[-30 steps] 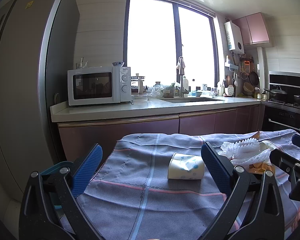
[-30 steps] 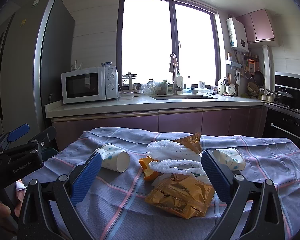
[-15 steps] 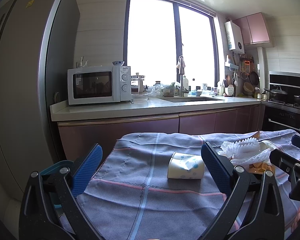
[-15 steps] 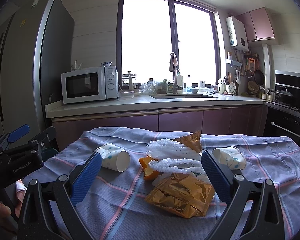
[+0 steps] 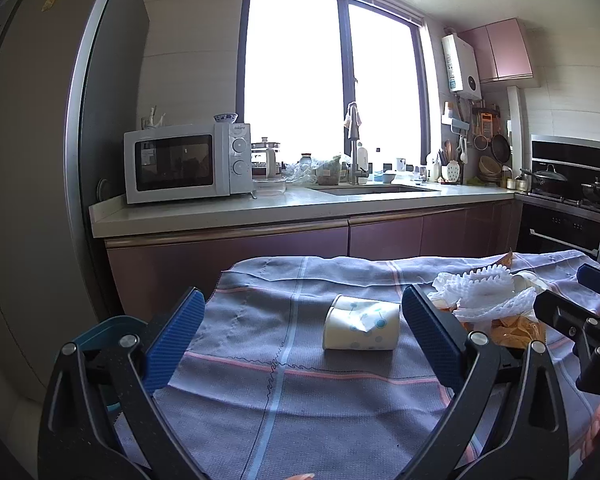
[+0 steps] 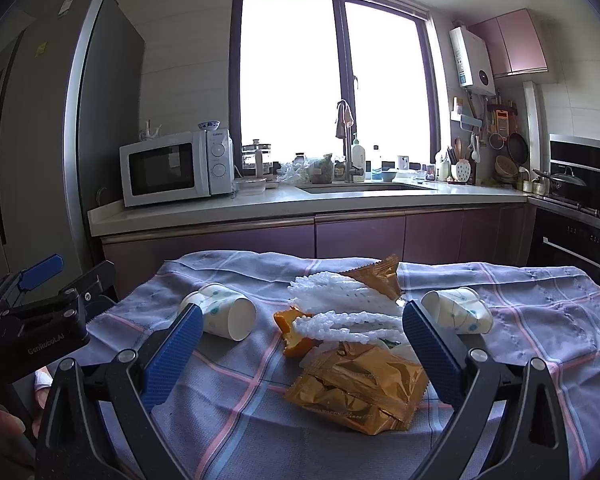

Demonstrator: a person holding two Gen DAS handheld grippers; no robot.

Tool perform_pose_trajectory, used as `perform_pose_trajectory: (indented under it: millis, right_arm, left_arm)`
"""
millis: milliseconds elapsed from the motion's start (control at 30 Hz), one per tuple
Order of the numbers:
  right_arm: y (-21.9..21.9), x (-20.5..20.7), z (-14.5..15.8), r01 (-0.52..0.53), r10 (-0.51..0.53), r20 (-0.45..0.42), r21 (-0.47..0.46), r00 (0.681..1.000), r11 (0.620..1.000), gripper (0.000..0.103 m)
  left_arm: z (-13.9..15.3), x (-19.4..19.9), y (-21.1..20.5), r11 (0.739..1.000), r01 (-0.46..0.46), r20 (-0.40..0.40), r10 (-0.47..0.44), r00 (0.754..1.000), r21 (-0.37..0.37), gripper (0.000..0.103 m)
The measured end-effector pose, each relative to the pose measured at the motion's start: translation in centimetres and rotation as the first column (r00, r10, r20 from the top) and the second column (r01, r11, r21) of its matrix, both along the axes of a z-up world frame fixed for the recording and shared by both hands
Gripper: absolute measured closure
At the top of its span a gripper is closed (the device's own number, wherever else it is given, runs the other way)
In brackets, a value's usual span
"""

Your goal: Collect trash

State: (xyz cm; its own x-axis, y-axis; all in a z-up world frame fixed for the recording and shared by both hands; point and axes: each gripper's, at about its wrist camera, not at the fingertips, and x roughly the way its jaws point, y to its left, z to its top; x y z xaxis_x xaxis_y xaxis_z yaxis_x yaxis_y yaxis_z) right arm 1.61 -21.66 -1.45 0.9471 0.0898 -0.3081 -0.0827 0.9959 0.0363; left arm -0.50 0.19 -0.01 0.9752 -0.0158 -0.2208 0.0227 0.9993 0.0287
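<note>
Left tool (image 5: 300, 320) behind paper cup (image 5: 361, 328)

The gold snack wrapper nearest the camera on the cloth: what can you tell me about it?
The gold snack wrapper looks like crinkled, shiny foil or plastic film, flattened and seemingly empty. It lies on the checked tablecloth, ahead of the open right gripper and untouched by it. Its far edge meets the white foam netting and other scraps.

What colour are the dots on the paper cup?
Blue-green dots on the white paper cup, clearest in the left wrist view.
</note>
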Motion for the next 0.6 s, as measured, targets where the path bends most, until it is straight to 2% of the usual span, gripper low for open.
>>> perform_pose_trajectory:
  millis: [333, 600]
  right_arm:
    - [-1.5, 0.7, -0.3, 0.018, -0.018, -0.018, 0.016, 1.000, 1.000, 0.007]
    - [-2.9, 1.9, -1.0, 0.029, -0.028, -0.065, 0.016, 0.998, 0.999, 0.007]
  left_arm:
    - [-0.7, 1.4, -0.5, 1.000, 0.025, -0.048, -0.025, 0.999, 0.000, 0.006]
    - [-1.3, 3.3, -1.1, 0.998, 0.068, -0.091, -0.066, 0.994, 0.014, 0.006]
